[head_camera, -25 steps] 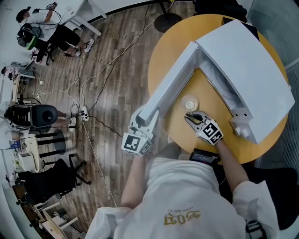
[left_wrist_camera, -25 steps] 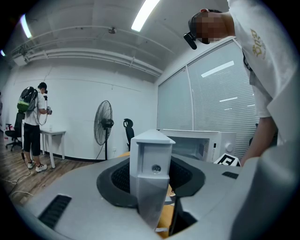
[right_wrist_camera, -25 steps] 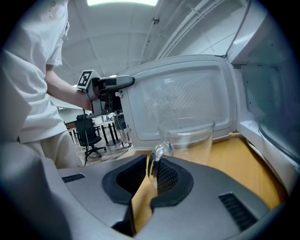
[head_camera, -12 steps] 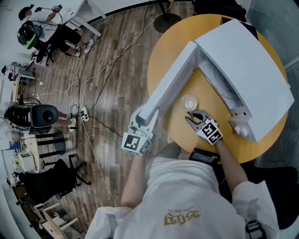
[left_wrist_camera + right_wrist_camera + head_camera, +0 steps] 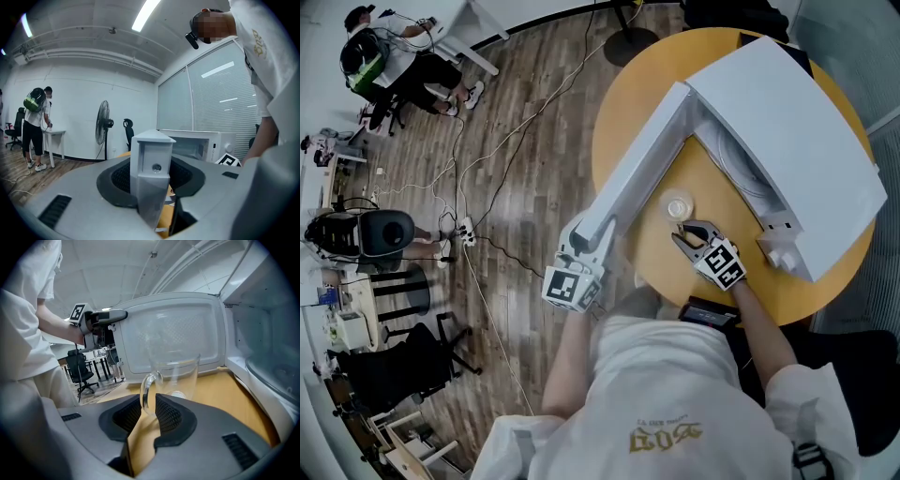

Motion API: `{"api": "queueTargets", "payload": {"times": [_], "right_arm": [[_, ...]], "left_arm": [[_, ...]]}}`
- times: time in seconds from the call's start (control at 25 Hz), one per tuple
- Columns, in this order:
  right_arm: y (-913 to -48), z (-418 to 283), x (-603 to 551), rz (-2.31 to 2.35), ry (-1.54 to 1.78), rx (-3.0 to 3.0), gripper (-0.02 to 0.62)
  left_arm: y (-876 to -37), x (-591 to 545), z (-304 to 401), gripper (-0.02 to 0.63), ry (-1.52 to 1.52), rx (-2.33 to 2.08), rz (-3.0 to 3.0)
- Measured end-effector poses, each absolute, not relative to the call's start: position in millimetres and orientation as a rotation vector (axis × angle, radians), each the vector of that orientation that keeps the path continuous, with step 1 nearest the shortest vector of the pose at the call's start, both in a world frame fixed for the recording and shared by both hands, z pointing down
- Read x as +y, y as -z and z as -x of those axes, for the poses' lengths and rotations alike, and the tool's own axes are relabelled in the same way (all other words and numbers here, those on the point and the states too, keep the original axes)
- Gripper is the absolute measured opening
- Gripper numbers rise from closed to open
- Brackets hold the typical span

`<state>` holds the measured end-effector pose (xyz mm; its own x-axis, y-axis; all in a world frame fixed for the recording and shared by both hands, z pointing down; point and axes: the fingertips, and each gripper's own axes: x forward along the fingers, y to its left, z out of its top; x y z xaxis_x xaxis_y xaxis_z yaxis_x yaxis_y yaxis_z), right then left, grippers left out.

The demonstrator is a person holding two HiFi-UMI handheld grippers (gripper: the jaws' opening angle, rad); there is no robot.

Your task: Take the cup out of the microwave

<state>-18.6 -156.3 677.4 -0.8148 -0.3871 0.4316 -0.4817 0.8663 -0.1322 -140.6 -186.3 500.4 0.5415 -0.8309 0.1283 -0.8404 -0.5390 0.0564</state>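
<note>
Clear glass cup [image 5: 176, 378] stands upright on the yellow table [image 5: 787, 305] just outside the microwave [image 5: 797, 131], in front of its open cavity and beside its swung-out door [image 5: 637, 178]. The right gripper [image 5: 680, 232], in front of the microwave opening, has just been opening its jaws; they stand narrowly apart around the cup's handle, pads not pressing. The left gripper [image 5: 591, 239] is clamped on the free end of the microwave door.

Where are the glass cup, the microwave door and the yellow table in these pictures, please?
glass cup [image 5: 180, 373]: right gripper view, on its clear side wall.
microwave door [image 5: 637, 169]: head view, midway along the open door.
yellow table [image 5: 661, 248]: head view, on bare tabletop near the front edge.
</note>
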Motion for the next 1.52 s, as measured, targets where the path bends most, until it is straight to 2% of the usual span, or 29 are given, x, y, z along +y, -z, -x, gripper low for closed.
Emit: {"api": "queueTargets", "payload": {"times": [0.36,1.16,1.36,1.52], "right_arm": [[-678.9,3.3,-154.0,-0.694,-0.364,-2.617,0.109],[-616.8,-15.5,-146.7,-0.879,-0.258,-2.613,0.096],[-576.5,-23.4,-151.5,-1.164,-0.364,-2.644,0.073],[-549.5,-27.3,-149.6,-1.376,-0.432,-2.654,0.014]], "left_arm": [[-502.0,-189.4,137.8,0.183,-0.121,-1.435,-2.655],[-503.2,-181.1,136.0,0.186,-0.063,-1.344,-2.657],[-503.5,-181.8,137.2,0.187,-0.064,-1.280,-2.667],[-504.2,-184.9,136.8,0.186,-0.091,-1.242,-2.687]]}}
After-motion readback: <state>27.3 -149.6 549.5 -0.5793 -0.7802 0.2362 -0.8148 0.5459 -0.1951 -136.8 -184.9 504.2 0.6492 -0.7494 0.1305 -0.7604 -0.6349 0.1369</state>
